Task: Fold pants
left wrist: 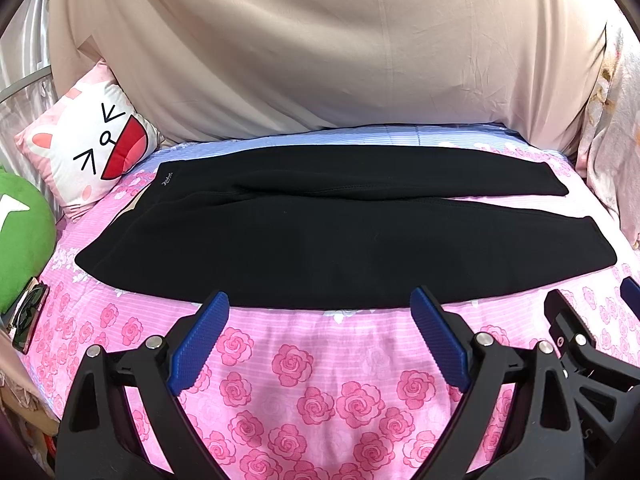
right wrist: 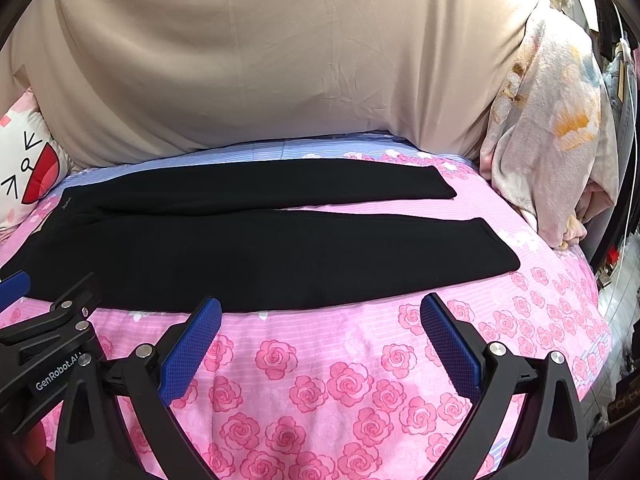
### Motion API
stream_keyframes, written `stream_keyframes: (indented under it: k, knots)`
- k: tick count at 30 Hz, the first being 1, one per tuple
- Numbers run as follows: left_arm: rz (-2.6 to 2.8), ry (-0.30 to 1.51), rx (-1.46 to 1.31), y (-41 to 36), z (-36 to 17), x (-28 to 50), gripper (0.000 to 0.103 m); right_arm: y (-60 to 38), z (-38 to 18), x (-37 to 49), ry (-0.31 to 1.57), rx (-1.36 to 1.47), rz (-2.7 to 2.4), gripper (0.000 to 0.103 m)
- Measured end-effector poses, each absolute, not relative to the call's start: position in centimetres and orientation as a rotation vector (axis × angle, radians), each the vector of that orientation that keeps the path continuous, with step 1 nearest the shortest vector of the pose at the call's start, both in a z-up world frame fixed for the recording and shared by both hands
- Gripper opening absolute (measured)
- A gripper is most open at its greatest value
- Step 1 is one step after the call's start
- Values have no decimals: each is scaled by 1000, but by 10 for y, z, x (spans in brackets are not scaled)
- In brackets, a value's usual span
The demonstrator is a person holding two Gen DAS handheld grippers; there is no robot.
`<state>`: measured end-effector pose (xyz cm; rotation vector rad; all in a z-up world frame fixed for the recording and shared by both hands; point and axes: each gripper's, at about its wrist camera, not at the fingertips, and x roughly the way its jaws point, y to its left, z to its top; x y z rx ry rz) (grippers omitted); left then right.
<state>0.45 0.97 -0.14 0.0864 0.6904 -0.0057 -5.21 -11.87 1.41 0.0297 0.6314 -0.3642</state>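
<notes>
Both grippers are hanging low over the pink rose-print bedsheet [left wrist: 304, 364], jaws spread wide, nothing in them. Going left to right: off to the far left of the left gripper [left wrist: 320, 308] there's a round green plush toy [left wrist: 22, 236], and just past it a white square cushion with a cartoon cat face [left wrist: 90, 148] leaning against the big beige fabric-covered backrest [left wrist: 320, 48]. Straight ahead of the left gripper's blue ribbed fingertips [left wrist: 216, 304] lie the black fleece pants [left wrist: 280, 240], flat on the sheet, waistband to the left, both legs running out to the right and lying side by side, unfolded. The near edge of the pants sits just beyond the tips of both grippers. The right gripper [right wrist: 320, 312] is right beside the left one, also pointed at that near edge. Way over to its right there's a crumpled pale floral blanket [right wrist: 548, 140].
</notes>
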Motion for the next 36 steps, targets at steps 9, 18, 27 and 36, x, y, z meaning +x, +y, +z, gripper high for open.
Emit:
stream_keyframes:
  k: [9,18,27,36]
  knots:
    - [-5,690,86,10,-1,4,90,-119,14,-52,630,28,-364,98]
    - [-5,691,86,10,-1,4,90,-119,14,-51,631,30,-364,98]
    - [-7,699,85,10,-2,5,90,-119,11,-49,635,33,-360,98]
    - [-35,728,88,12,-11,33,93,-169,3,-17,660,35,-336,98]
